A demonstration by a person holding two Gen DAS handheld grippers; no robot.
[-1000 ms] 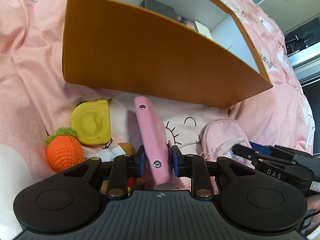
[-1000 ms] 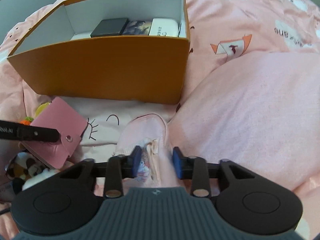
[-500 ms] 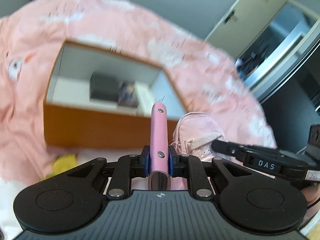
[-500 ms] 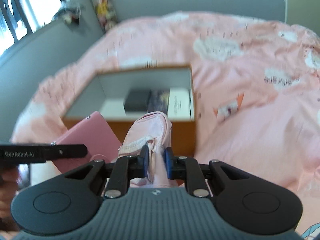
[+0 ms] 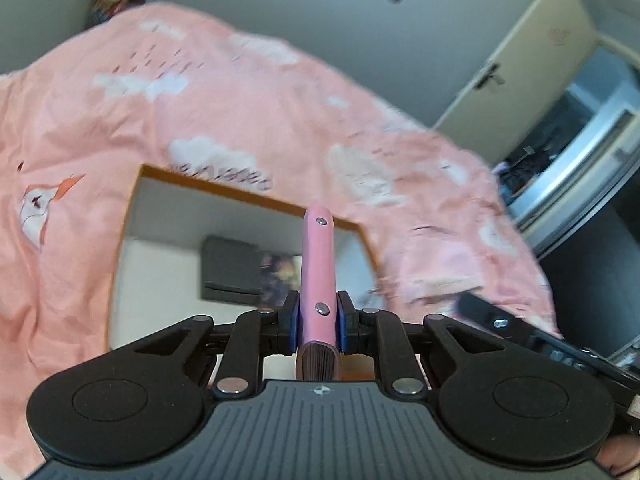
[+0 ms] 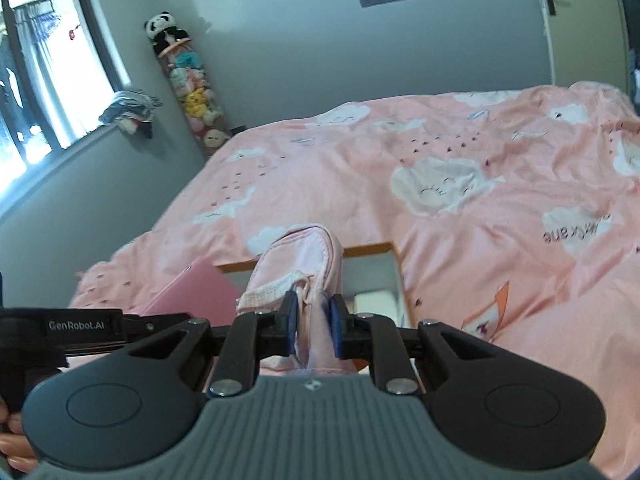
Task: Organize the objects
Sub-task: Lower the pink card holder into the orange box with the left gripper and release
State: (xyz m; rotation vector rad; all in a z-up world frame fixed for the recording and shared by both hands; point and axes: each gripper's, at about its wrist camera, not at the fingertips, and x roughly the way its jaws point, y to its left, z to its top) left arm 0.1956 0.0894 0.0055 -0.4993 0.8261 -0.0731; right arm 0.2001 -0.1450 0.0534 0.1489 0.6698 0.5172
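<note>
- carrying step: left gripper (image 5: 318,326) clamping pink wallet (image 5: 317,264) above orange box (image 5: 248,196).
- right gripper (image 6: 313,330) pinching pink pouch (image 6: 298,264), seemingly over box too.
- next: lowering, releasing inside.

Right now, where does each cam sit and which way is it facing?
Left wrist: on the left hand-held gripper, looking along its fingers and down into the orange box on the bed; its jaws clamp the pink wallet.
Right wrist: on the right hand-held gripper, facing across the bed to the wall; its jaws clamp the pink pouch; a hand shows bottom left.
Shared: box, wallet, pink duvet.
</note>
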